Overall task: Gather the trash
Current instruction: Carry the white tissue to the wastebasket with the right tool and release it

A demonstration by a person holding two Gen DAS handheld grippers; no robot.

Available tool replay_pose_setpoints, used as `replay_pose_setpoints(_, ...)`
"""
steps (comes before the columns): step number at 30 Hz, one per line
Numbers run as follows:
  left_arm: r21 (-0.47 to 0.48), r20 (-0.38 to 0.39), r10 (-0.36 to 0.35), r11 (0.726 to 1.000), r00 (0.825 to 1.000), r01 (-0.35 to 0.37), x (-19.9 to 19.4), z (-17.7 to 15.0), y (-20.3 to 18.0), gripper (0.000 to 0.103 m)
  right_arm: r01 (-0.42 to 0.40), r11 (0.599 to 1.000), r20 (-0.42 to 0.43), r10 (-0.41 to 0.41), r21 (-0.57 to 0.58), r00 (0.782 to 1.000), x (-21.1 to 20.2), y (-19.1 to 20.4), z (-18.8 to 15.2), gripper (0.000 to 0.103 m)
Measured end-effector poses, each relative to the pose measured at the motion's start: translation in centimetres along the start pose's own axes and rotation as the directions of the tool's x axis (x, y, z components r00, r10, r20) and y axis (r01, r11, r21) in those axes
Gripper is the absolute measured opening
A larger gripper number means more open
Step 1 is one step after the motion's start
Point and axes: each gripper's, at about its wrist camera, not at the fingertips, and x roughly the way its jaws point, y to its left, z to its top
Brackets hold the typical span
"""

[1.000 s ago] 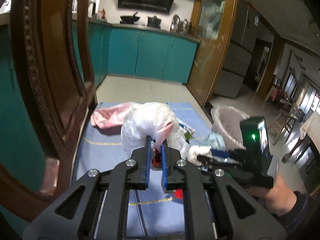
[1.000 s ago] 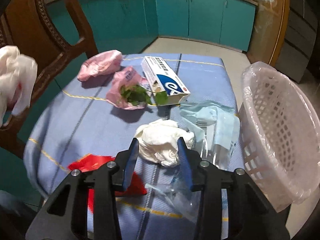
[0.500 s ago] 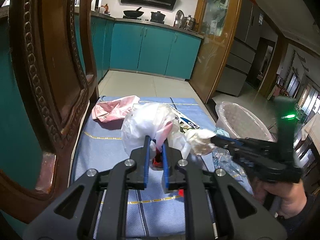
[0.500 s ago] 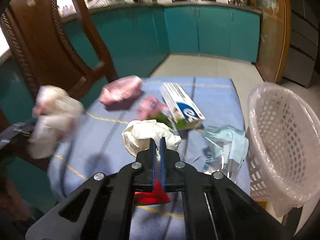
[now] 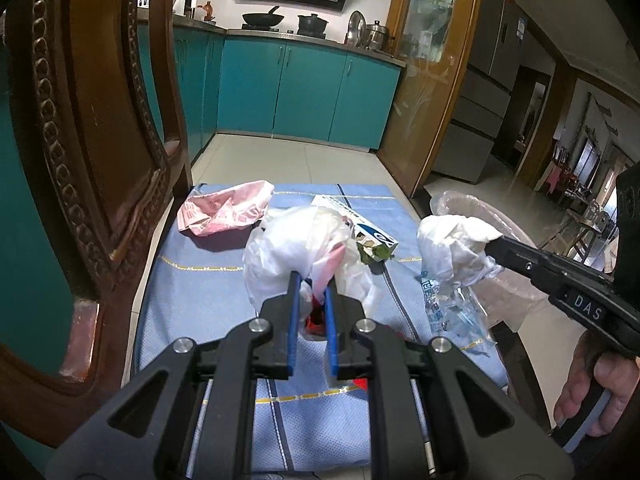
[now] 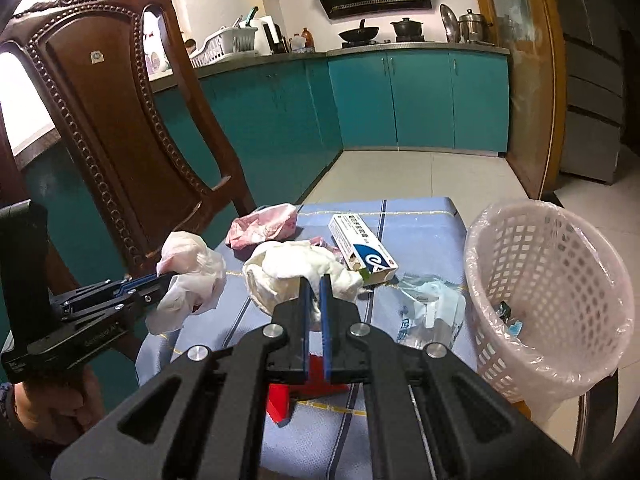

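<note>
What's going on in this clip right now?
A person is clearing trash off a table with two handheld grippers. The left gripper is shut on a crumpled white plastic bag, and the right gripper is shut on a wad of white paper; both are lifted above the cloth. A lined basket sits at the right. A pink bag, box, clear wrapper and red scrap still lie on the table.

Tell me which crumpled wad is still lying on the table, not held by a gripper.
The pink crumpled bag at the far left of the blue cloth. The left gripper clamps the white plastic bag; the right gripper clamps the cream tissue wad.
</note>
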Motion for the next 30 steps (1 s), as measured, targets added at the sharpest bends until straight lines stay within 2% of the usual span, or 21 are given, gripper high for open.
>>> replay_pose_setpoints(15, -0.001, -0.007, 0.013, 1.000, 1.000, -0.013, -0.1, -0.2, 0.2, 0.013, -0.005, 1.000, -0.007, 0.005, -0.022, 1.000, 0.3, 0.6, -0.2, 0.005)
replay_pose_setpoints(26, 0.000, -0.006, 0.013, 1.000, 1.000, -0.013, -0.2, -0.2, 0.1, 0.014, -0.062, 0.998, 0.072, 0.061, 0.012, 0.996, -1.2, 0.1, 0.4, 0.005)
replay_pose_setpoints(30, 0.002, -0.008, 0.013, 1.000, 1.000, -0.013, -0.1, -0.1, 0.1, 0.014, -0.057, 0.998, 0.047, 0.057, 0.008, 0.997, -0.6, 0.2, 0.3, 0.005)
